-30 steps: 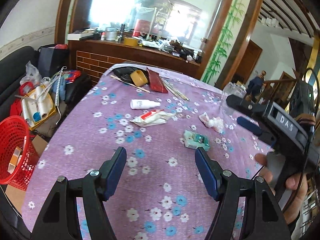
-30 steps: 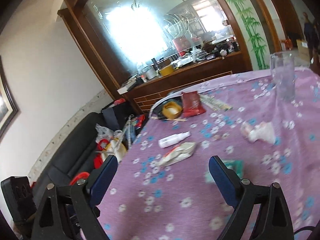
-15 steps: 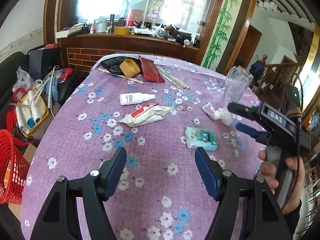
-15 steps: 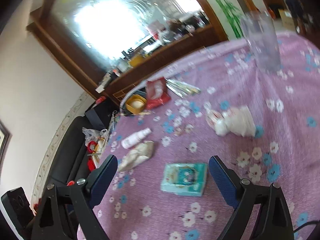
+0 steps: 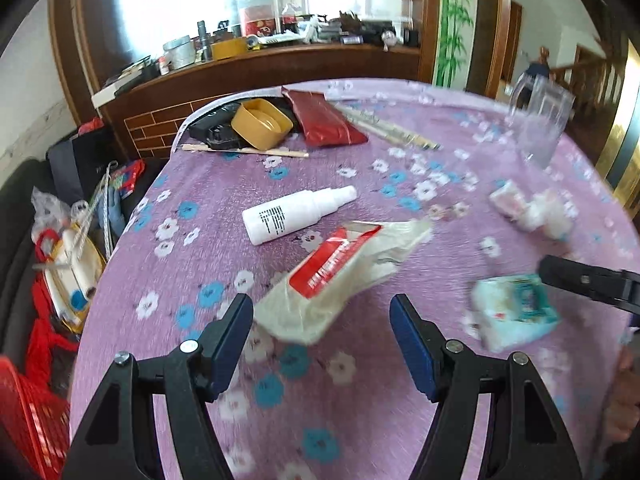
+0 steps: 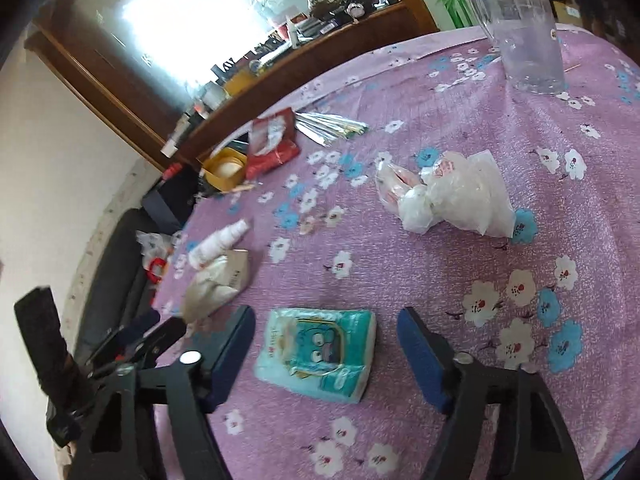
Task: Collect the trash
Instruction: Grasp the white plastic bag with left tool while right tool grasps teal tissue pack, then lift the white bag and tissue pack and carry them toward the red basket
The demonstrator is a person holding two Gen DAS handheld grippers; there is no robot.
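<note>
My left gripper (image 5: 322, 326) is open, its fingers either side of the near end of a crumpled white-and-red wrapper (image 5: 340, 276) on the purple flowered tablecloth. My right gripper (image 6: 326, 340) is open around a teal tissue pack (image 6: 318, 354), which lies between its fingers; the pack also shows in the left wrist view (image 5: 514, 312). A white spray bottle (image 5: 298, 214) lies beyond the wrapper. A crumpled clear plastic bag (image 6: 452, 194) lies further right. The wrapper also shows in the right wrist view (image 6: 218, 282).
A glass pitcher (image 6: 518, 26) stands at the far right. A yellow bowl (image 5: 262, 122), a red pouch (image 5: 324, 120) and chopsticks (image 5: 244, 152) lie at the far edge. A red basket (image 5: 24, 412) and clutter sit on the floor left of the table.
Both grippers have moved forward and down toward the table. The left now brackets the wrapper's end and the right now brackets the tissue pack. Both have stayed open.
</note>
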